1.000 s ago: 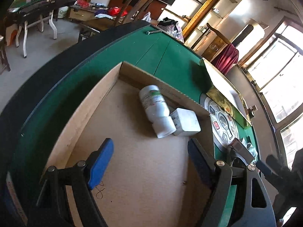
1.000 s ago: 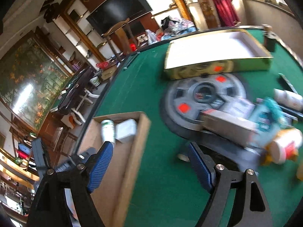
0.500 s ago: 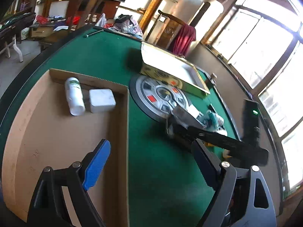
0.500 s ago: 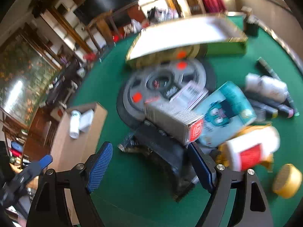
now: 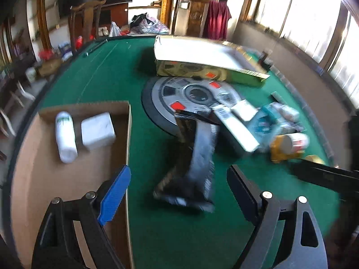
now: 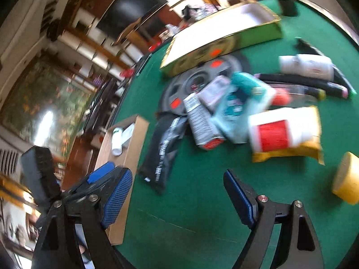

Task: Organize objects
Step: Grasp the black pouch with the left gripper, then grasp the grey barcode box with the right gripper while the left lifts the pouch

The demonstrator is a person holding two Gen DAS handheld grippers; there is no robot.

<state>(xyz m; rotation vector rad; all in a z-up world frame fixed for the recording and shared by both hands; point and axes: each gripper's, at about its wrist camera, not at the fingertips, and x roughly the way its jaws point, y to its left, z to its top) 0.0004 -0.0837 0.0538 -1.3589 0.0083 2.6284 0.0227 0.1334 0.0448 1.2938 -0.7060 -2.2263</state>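
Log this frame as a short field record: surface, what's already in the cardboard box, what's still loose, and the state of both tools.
surface: green felt table
cardboard box: holds white bottle lying down and white square box, side by side
loose pile: black pouch, long grey carton, teal pack, red-labelled bottle
apart from pile: yellow lid
left tool: open, empty
right tool: open, empty

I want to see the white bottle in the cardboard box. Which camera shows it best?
The left wrist view. There the white bottle lies large and close in the cardboard box, beside a white block. In the right wrist view the bottle is small, far off and blurry.
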